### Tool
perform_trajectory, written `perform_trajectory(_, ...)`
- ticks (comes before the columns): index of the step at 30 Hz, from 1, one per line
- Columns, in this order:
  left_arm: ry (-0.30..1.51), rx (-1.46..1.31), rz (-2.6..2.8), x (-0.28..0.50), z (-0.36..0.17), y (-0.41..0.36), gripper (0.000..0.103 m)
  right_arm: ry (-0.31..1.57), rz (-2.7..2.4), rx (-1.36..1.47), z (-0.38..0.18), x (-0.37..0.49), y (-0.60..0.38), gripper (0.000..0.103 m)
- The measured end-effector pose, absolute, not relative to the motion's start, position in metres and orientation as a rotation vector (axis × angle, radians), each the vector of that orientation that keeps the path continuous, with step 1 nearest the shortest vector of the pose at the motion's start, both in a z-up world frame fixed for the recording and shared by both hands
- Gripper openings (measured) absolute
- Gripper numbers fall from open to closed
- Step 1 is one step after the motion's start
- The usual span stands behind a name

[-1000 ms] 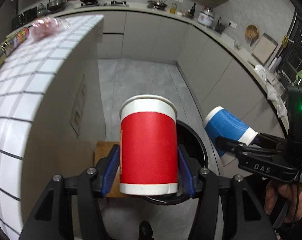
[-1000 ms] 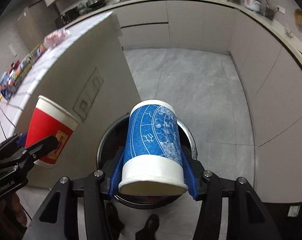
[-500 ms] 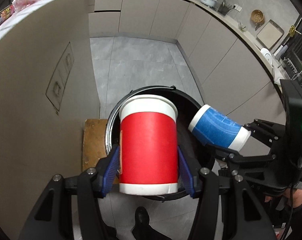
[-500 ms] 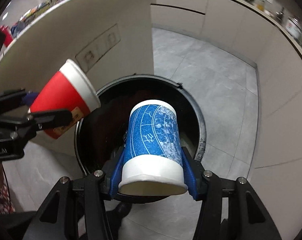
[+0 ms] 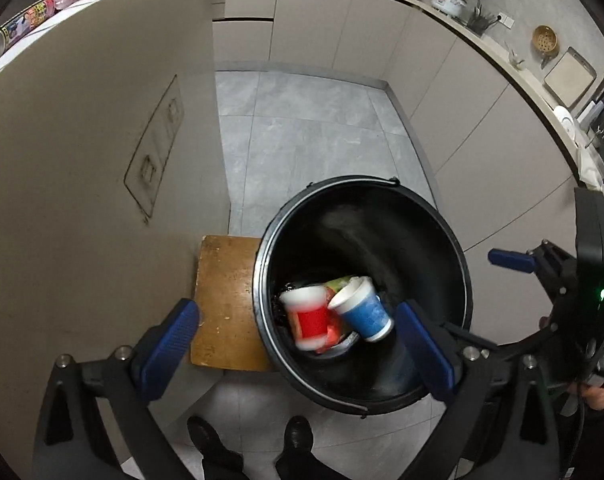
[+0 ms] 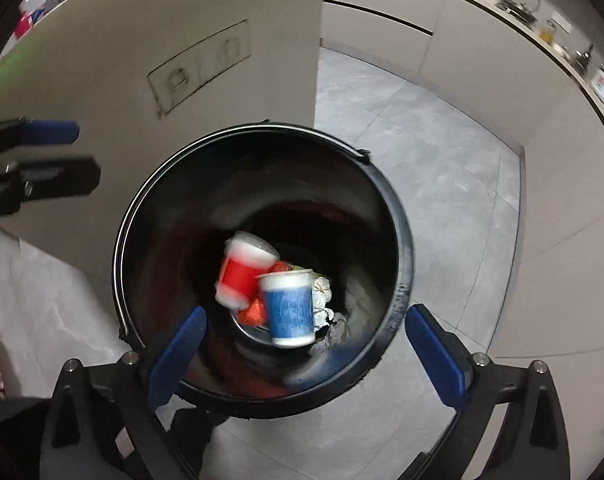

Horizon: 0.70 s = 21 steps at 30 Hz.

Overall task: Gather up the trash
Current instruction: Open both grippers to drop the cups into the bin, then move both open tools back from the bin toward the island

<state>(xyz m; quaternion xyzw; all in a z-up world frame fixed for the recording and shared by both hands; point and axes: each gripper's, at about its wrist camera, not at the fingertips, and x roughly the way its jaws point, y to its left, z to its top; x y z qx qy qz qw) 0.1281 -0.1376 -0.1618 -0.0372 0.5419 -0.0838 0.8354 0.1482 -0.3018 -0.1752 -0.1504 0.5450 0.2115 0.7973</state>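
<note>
A black trash bin (image 5: 457, 264) (image 6: 397, 216) stands on the floor below both grippers. A red paper cup (image 5: 307, 318) (image 6: 244, 270) and a blue paper cup (image 5: 363, 310) (image 6: 290, 306) are inside it, blurred, over other trash at the bottom. My left gripper (image 5: 298, 344) is open and empty above the bin's near-left rim; it also shows in the right wrist view (image 6: 50, 152). My right gripper (image 6: 305, 356) is open and empty above the bin's near rim; it also shows in the left wrist view (image 5: 513, 260).
A beige island wall (image 5: 82, 152) rises left of the bin. A wooden board (image 5: 226, 300) lies on the floor between them. Cabinets (image 5: 481, 128) run along the right. Grey tile floor (image 5: 302, 128) lies beyond. My shoes (image 5: 298, 436) are below.
Both grippers opened and let go of their cups. The red and blue cups dropped into the bin. Both grippers tilted further down over the bin.
</note>
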Motion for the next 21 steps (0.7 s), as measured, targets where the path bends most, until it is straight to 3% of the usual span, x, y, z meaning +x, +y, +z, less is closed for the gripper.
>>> perform_trajectory(12,1.142,-0.023,-0.204,0.117,-0.149,-0.148,0.1,1.157,0.341,-0.186,-0.146,0.157,-0.317,0.103)
perform_trajectory(21,1.049,-0.021,-0.202,0.112,-0.109,-0.14,0.1,1.094,0.281,-0.155,-0.109,0.157,-0.317,0.103)
